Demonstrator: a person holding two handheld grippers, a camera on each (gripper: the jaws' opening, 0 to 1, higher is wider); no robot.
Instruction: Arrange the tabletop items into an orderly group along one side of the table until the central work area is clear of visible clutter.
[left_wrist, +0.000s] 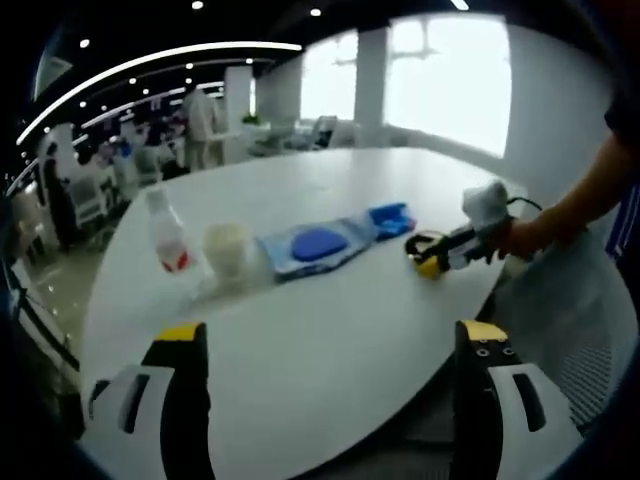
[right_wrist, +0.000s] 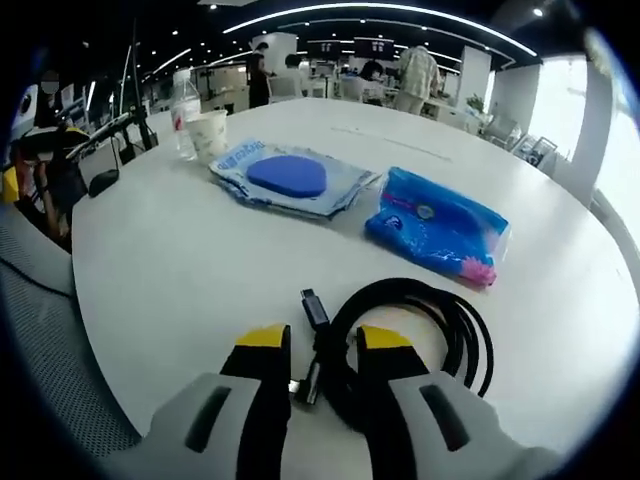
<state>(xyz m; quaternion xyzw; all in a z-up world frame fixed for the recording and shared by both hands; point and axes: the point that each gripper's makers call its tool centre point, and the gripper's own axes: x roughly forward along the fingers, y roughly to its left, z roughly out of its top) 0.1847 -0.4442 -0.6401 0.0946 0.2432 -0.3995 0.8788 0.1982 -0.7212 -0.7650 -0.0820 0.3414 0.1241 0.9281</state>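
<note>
On the white oval table (left_wrist: 330, 330) stand a clear water bottle (left_wrist: 168, 235) and a paper cup (left_wrist: 228, 250), side by side. To their right lie a blue oval pad (left_wrist: 318, 243) on a clear packet and a blue pack (left_wrist: 392, 218). My left gripper (left_wrist: 330, 340) hovers open over the near table edge with nothing between its fingers. My right gripper (left_wrist: 432, 256), held by a hand (left_wrist: 520, 235), rests on the table beside the blue pack. Seen from the right gripper (right_wrist: 325, 340), its jaws stand close together on a coiled black cable (right_wrist: 400, 290). Beyond lie the blue pack (right_wrist: 440, 225), pad (right_wrist: 288, 175), cup (right_wrist: 207, 132) and bottle (right_wrist: 183, 110).
A grey mesh chair (left_wrist: 570, 330) stands at the table's near right edge, and another chair seat (right_wrist: 40, 300) borders the table in the right gripper view. The far half of the table (left_wrist: 330, 170) is bare. Desks and people fill the office background.
</note>
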